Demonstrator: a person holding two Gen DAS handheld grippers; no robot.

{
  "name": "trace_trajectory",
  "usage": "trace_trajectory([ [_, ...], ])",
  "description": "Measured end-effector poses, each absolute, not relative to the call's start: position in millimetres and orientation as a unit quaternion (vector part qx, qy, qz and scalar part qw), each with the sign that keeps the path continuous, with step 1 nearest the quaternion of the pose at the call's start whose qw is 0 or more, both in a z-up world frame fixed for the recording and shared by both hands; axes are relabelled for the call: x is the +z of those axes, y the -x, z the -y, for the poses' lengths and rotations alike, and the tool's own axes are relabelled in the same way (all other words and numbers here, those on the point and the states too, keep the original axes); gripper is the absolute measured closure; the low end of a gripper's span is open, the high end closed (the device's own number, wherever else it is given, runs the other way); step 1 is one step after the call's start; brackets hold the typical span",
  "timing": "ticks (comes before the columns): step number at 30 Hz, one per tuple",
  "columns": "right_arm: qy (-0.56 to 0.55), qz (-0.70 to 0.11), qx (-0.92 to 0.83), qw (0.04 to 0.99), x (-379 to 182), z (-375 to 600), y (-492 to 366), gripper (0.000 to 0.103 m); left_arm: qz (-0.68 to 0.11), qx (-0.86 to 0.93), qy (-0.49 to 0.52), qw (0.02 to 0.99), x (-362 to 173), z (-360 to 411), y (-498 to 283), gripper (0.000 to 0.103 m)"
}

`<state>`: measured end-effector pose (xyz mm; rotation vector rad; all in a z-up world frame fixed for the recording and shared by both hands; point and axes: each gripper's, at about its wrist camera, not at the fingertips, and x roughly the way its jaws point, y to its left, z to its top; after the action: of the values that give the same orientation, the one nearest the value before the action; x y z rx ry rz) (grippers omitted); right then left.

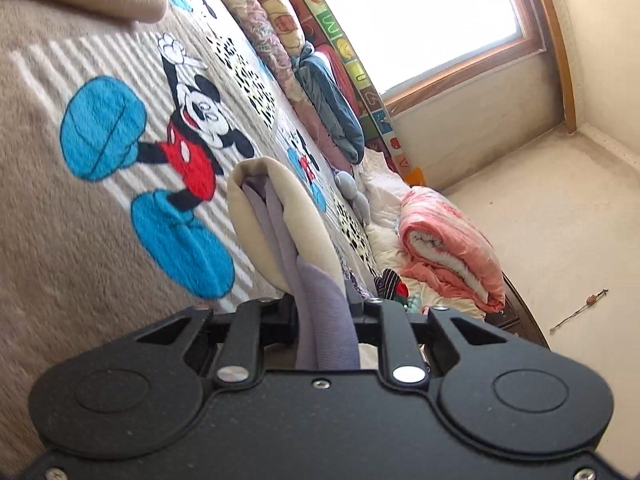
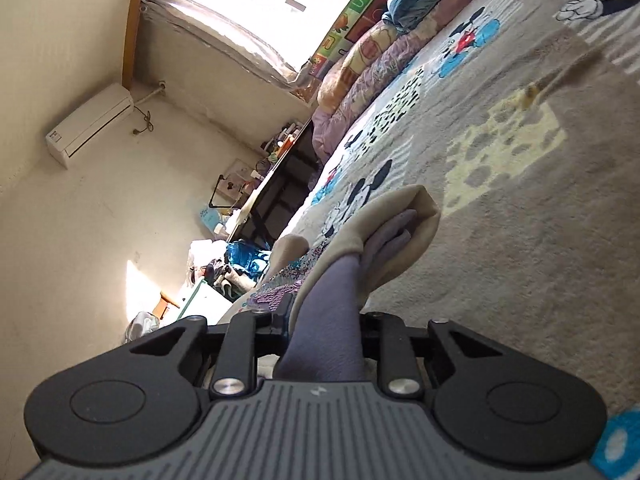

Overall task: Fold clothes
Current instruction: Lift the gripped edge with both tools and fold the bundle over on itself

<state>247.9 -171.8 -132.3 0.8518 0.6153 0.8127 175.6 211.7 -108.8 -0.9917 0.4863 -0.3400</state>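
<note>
Beige garment (image 1: 276, 216) with lilac lining, bunched and lifted just above the bed. Gripped at one edge by the left gripper (image 1: 324, 304), fingers clenched on the cloth; at another edge by the right gripper (image 2: 324, 316), fingers likewise clamped on fabric. Beneath, a Mickey Mouse blanket (image 1: 120, 160) covering the bed. Beyond, folded pink quilt (image 1: 452, 240), window (image 1: 420, 12), wall air conditioner (image 2: 90, 120).

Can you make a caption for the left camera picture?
Left gripper pinches bunched beige-and-lilac clothing over a cartoon-mouse blanket.
</note>
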Motion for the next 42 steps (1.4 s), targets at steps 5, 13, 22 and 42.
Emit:
trace_trajectory([
  [5,-0.36,-0.279,0.428,0.781,-99.4,107.3,-324.2,0.078,-0.18,-0.119,0.487,0.847,-88.0,-276.5,-204.9,0.086],
  [13,-0.343,-0.297,0.502,0.736,-75.0,-27.4,-431.4,0.078,-0.116,-0.045,0.518,0.847,-73.1,-382.3,-246.2,0.086],
  [22,-0.321,-0.328,0.569,0.682,-80.8,-148.5,-512.6,0.078,-0.048,0.044,0.498,0.865,-67.6,-441.6,-266.9,0.086],
  [42,-0.273,-0.352,0.518,0.731,-132.2,-220.7,-524.3,0.072,-0.109,0.246,0.426,0.864,-120.3,-467.8,-272.7,0.079],
])
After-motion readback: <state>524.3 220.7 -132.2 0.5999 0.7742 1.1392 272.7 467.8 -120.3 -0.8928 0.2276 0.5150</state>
